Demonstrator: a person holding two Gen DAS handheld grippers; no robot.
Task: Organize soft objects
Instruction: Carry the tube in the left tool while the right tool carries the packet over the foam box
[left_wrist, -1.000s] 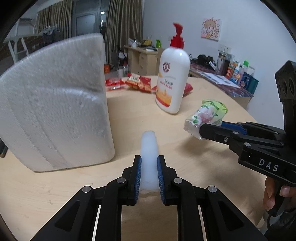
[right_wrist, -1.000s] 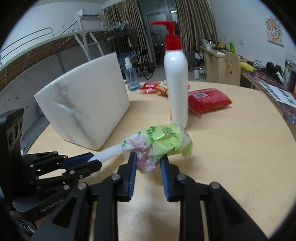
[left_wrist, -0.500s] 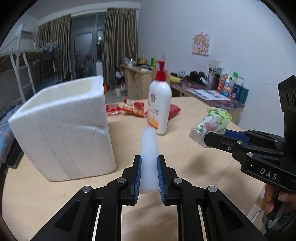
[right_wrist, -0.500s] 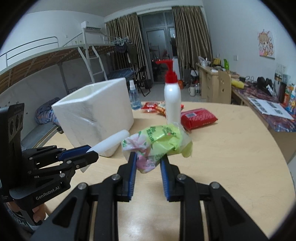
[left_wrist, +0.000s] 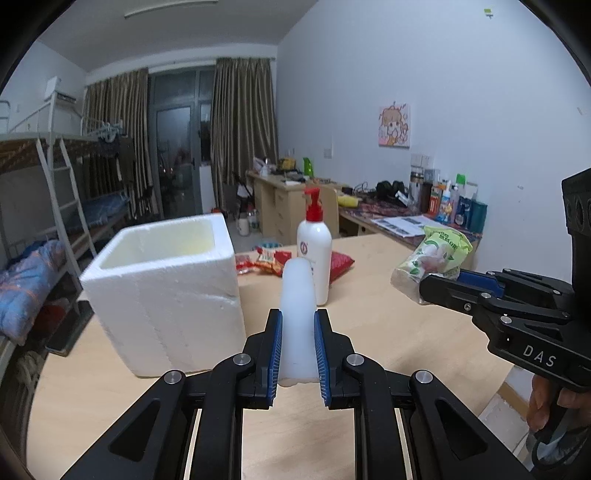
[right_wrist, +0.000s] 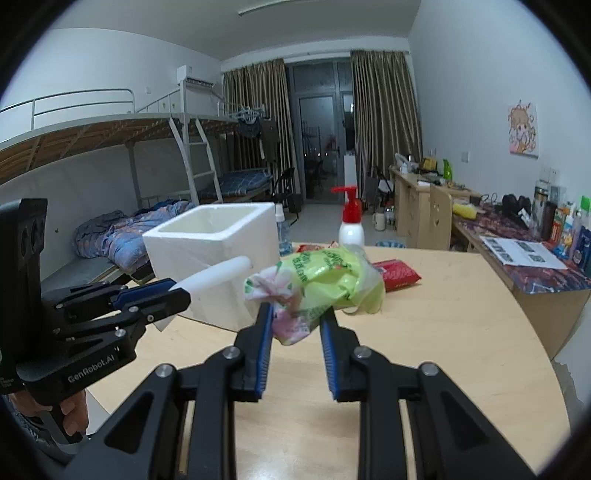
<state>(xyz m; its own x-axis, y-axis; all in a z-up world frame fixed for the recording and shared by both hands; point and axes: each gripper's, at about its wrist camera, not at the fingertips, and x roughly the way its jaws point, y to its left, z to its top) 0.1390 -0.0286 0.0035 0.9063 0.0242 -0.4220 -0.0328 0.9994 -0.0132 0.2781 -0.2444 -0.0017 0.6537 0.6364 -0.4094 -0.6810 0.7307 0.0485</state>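
Observation:
My left gripper (left_wrist: 297, 321) is shut on a white foam roll (left_wrist: 297, 295) that sticks out forward between its blue pads, held above the wooden table (left_wrist: 388, 332). My right gripper (right_wrist: 295, 314) is shut on a green and pink tissue pack (right_wrist: 325, 280), also up in the air. In the left wrist view the right gripper (left_wrist: 424, 288) comes in from the right with the tissue pack (left_wrist: 432, 254). In the right wrist view the left gripper (right_wrist: 177, 291) comes in from the left with the foam roll (right_wrist: 218, 275). An open white foam box (left_wrist: 162, 291) (right_wrist: 218, 236) stands on the table ahead, left of both grippers.
A white pump bottle with a red top (left_wrist: 314, 243) (right_wrist: 351, 229) stands beyond the grippers. Red snack packs (left_wrist: 269, 258) (right_wrist: 397, 273) lie behind it, and a small clear spray bottle (right_wrist: 282, 232) stands behind the box. A bunk bed (right_wrist: 110, 206) is at the left, desks (right_wrist: 524, 258) at the right.
Both grippers have risen and pulled back from the box with their loads still held. The box top and its hollow inside now show; the bottle looks smaller and farther.

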